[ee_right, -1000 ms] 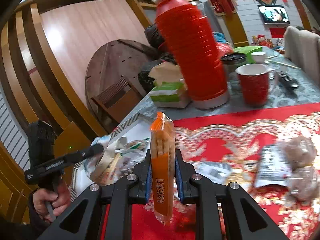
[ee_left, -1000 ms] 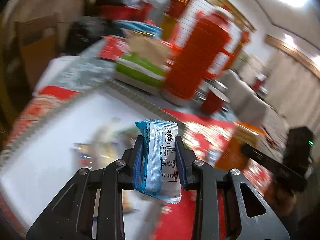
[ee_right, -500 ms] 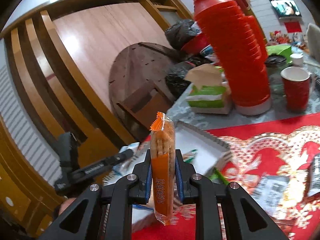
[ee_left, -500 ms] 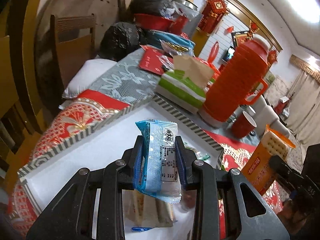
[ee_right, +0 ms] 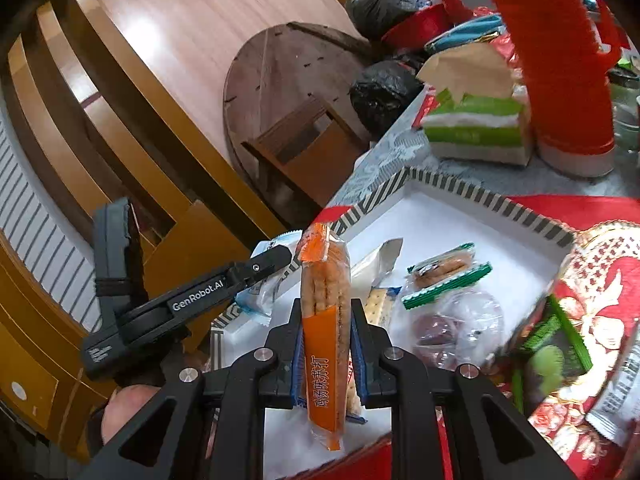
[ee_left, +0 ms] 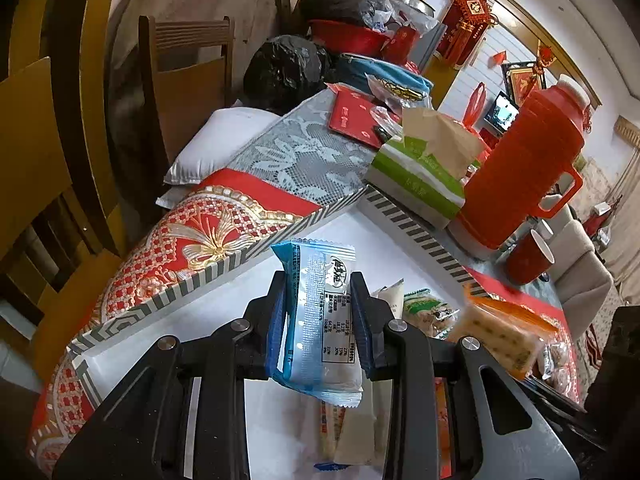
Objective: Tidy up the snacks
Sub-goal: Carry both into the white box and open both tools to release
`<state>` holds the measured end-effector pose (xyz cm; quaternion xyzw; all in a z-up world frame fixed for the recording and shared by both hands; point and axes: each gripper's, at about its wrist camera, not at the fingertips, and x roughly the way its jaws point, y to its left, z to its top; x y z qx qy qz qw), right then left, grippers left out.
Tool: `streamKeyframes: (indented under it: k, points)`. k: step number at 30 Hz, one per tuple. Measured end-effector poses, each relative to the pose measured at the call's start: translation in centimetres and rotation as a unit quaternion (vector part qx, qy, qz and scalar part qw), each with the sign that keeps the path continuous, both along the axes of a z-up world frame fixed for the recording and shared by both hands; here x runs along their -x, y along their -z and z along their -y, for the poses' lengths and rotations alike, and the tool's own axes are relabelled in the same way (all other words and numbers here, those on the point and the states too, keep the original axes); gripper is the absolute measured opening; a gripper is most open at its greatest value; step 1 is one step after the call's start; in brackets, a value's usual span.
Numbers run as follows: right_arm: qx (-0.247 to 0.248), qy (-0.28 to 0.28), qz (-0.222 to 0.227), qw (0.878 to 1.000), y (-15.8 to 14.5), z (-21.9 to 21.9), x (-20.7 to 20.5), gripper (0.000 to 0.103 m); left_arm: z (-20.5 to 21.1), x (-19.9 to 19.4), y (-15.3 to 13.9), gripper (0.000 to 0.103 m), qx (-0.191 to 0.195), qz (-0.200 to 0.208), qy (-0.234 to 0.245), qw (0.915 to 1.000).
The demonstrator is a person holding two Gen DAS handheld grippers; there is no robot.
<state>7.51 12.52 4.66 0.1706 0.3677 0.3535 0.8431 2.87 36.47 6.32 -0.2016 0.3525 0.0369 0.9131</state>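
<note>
While the left gripper (ee_left: pixel 318 312) held its jaws clamped on a blue-and-clear snack packet (ee_left: pixel 320 320) above the white striped-rim tray (ee_left: pixel 208 276), the right gripper (ee_right: pixel 325 344) pinched an orange cracker pack (ee_right: pixel 324 336) upright over the same tray. Several wrapped snacks (ee_right: pixel 444 276) lay inside it, on the counter near a green tissue box (ee_right: pixel 476 132).

The right gripper (ee_right: pixel 325 338) has its jaws clamped on an upright orange cracker packet (ee_right: pixel 325 332) above the white striped-rim tray (ee_right: pixel 472 196), which holds several wrapped snacks. To its left the left gripper (ee_right: pixel 266 270) pinches a blue-white packet (ee_right: pixel 256 300) over the tray's edge. A green tissue box (ee_right: pixel 476 132) stands behind the tray.
</note>
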Motion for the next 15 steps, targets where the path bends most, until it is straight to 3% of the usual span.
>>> streamKeyframes:
  k: [6, 9, 11, 12, 13, 15]
  points:
    - [0.0, 0.007, 0.001, 1.0, 0.2, -0.6, -0.8, 0.019, -0.1, -0.5, 0.6, 0.029, -0.002, -0.017, -0.004, 0.9998]
    - [0.042, 0.022, 0.036, 0.998, -0.2, -1.3, -0.3, 0.021, -0.1, -0.9, 1.2, 0.029, -0.005, -0.029, -0.005, 0.9996]
    - [0.06, 0.035, 0.05, 0.996, -0.1, -1.5, -0.1, 0.036, -0.1, -1.0, 1.5, 0.029, -0.003, -0.035, -0.011, 0.9993]
    - [0.052, 0.038, 0.053, 0.996, -0.1, -1.3, 0.0, 0.05, -0.2, -1.1, 1.7, 0.029, -0.002, -0.039, -0.015, 0.9991]
    - [0.037, 0.043, 0.057, 0.997, -0.1, -0.8, 0.1, 0.053, -0.3, -1.1, 1.7, 0.029, -0.001, -0.041, -0.017, 0.999]
    - [0.026, 0.057, 0.057, 0.996, -0.3, 0.2, 0.0, 0.054, -0.5, -1.0, 1.7, 0.039, 0.003, -0.041, -0.024, 0.9989]
